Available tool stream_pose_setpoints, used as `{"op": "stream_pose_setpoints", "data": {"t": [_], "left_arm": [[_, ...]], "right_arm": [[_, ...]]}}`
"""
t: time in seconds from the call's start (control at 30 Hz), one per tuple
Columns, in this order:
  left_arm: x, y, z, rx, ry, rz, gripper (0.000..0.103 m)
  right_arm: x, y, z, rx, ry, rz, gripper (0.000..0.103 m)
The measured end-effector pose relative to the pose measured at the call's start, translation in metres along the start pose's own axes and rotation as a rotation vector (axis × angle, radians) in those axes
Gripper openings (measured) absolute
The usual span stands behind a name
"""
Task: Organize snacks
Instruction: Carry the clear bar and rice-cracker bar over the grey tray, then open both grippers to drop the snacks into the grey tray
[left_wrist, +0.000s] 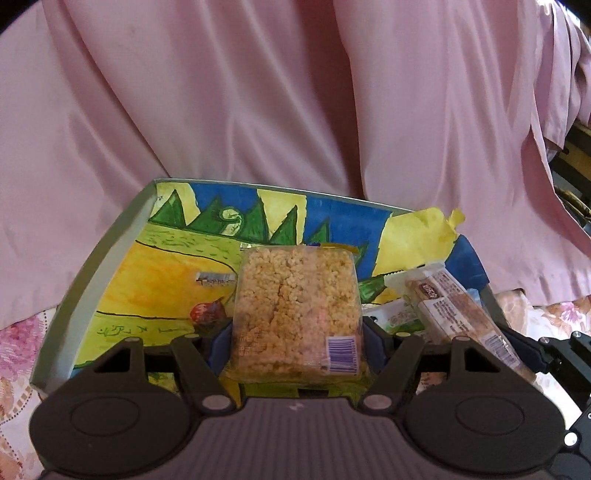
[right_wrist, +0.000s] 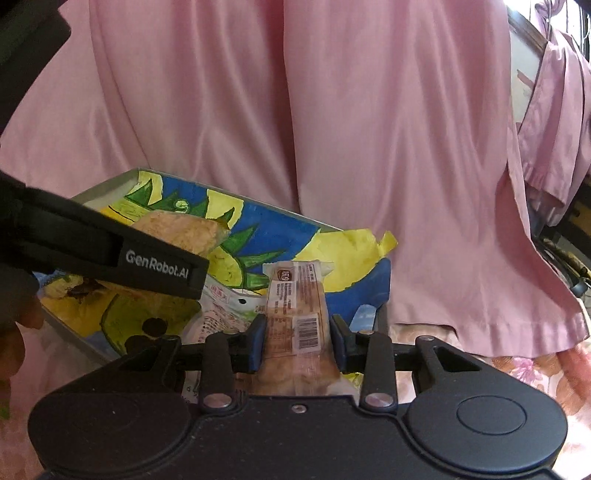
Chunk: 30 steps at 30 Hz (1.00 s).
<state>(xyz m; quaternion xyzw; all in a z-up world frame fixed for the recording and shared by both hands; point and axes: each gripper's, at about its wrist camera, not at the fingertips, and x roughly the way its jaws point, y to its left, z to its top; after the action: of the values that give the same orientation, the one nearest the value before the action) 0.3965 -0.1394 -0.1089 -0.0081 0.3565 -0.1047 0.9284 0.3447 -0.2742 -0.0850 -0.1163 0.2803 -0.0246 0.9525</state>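
Note:
My left gripper is shut on a clear-wrapped square rice cracker pack and holds it over a shallow box lined with a green, yellow and blue painting. My right gripper is shut on a long brown snack bar, held over the box's right end. The bar also shows in the left wrist view, beside a green-white packet. The left gripper's finger crosses the right wrist view, with the cracker pack behind it.
A pink curtain hangs right behind the box. A floral cloth covers the surface under it. A white-pink packet lies in the box near my right gripper. A small red-brown item lies in the box.

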Motion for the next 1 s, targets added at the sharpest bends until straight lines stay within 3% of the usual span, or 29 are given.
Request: {"op": "stream_pose_setpoints", "data": {"t": [0.37,0.43,0.6,0.73,1.0], "left_arm": [[0.007,0.002,-0.005,-0.036,0.046,-0.002,0.076],[0.004,0.004,-0.004,-0.051,0.047,-0.003,0.081],[-0.016,0.003,0.001,-0.053,0.002,-0.003,0.089],[-0.039,0.0,0.008,-0.048,-0.048,-0.009,0.097],[-0.106,0.01,0.01,-0.083,-0.187,0.004,0.102]], "right_arm": [[0.006,-0.007,-0.002,0.043,0.014,-0.001,0.042],[0.006,-0.009,-0.003,0.058,0.013,-0.002,0.054],[-0.004,-0.016,-0.002,0.091,-0.024,0.0,0.073],[-0.019,-0.019,0.002,0.114,-0.065,-0.008,0.08],[-0.073,-0.025,0.009,0.159,-0.188,-0.038,0.096]]}}
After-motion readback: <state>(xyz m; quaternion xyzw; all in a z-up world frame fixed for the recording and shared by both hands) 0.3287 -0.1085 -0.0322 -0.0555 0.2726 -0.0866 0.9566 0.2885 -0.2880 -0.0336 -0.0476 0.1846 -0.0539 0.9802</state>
